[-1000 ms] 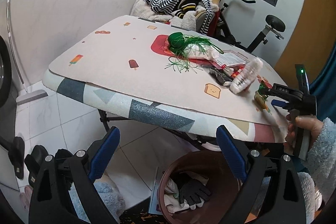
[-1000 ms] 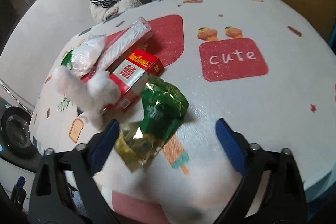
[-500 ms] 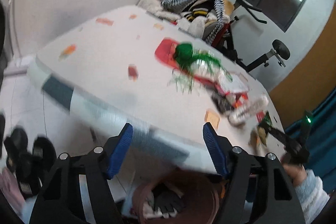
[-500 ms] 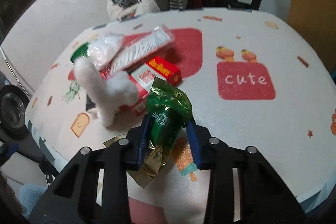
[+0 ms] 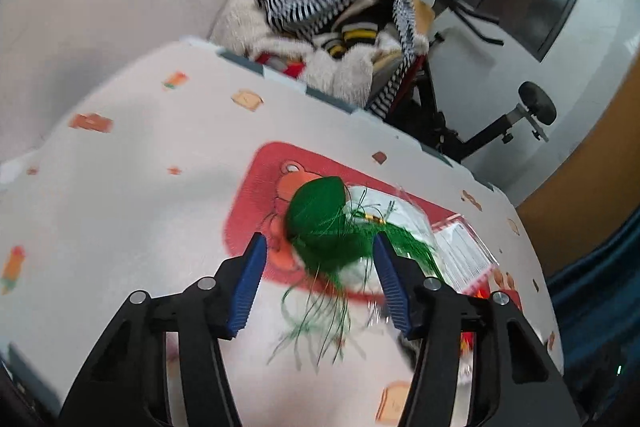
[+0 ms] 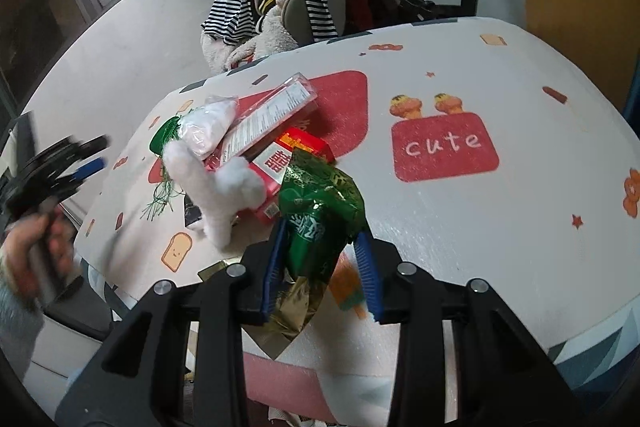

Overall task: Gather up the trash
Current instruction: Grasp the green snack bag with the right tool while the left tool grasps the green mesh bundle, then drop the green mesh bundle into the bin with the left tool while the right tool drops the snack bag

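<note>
— Claw on the right [image 6: 321, 231]: what is it doing?

— Its jaws have just closed, and the blue pads press both sides of a green wrapper [image 6: 316, 203]. The wrapper's crumpled top stands above the pads and its gold end hangs below them, near the edge of the surface [image 6: 500, 247].

— And the left claw [image 5: 318, 241]?

— Its jaws have just been closing too, and now stand about half apart. A bundle of green thread [image 5: 320, 215] lies between them on the surface. The left pad is clear of it. The picture is blurred at the right pad, but I see no grip.

— Where is the rest of the trash?

— In the right wrist view, it is heaped at ten o'clock from the wrapper. A red box [image 6: 280, 159] lies closest, shut, so I cannot tell what is in it. A flat clear pack [image 6: 276, 111] rests across it, showing a printed sheet inside. At nine o'clock from that pack, a clear bag [image 6: 208, 125] holds something white. A white fluffy piece [image 6: 216, 195] lies against the red box at eight o'clock.

— Anything else?

— At the far left, a hand [image 6: 32, 251] grips the left claw's handle.
</note>
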Demonstrator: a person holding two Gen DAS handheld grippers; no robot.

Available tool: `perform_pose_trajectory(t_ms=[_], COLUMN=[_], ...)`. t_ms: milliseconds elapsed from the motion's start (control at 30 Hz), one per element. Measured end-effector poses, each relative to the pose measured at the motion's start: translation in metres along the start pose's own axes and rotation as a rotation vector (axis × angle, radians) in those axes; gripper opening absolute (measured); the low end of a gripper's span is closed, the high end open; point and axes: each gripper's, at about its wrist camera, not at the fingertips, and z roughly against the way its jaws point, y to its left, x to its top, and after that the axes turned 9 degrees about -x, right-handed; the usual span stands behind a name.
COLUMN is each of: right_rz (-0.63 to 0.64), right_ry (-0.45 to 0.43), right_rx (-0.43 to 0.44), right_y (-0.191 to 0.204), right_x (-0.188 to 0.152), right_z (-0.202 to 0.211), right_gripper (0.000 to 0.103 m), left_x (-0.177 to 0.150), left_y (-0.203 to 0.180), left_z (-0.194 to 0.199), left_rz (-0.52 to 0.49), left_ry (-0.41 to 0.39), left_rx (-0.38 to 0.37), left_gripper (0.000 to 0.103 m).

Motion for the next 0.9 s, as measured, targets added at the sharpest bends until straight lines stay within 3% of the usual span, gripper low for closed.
perform_pose_trajectory(t_ms=[133,300,367,467,633,900], right_rz=[-0.003,-0.017,-0.025,-0.033,-0.020,-0.003], right_ry=[0.001,0.021,0.032,0.037,0.024,-0.014], right_rx=[0.005,-0.014,-0.021,-0.018,-0.001,0.033], right_y=[-0.008,-0.021,-0.025,-0.026,-0.019,-0.004], right_x=[-0.004,-0.006,-0.008,-0.010,-0.010,-0.002], right_z=[0.003,-0.002,-0.005,-0.008,-0.004,0.014], right_gripper=[0.036,0.036,0.036,0.036,0.036,0.036], left_x=[0.007,0.008,0.006,0.004,0.017,0.053], left_y=[0.002,0.009,0.014,0.020,0.017,-0.021], left_z=[-0.035,-0.069,-0.077,-0.073,-0.041,0.067], left_rz=[-0.040,-0.016,0.014,0.048,0.020,-0.111], left_ry=[0.034,0.082,0.103,0.078,-0.006,-0.175], left_rx=[0.047,0.024,0.026,0.017,0.048,-0.016], left_gripper=[0.054,0.053,0.042,0.037,0.035,0.035])
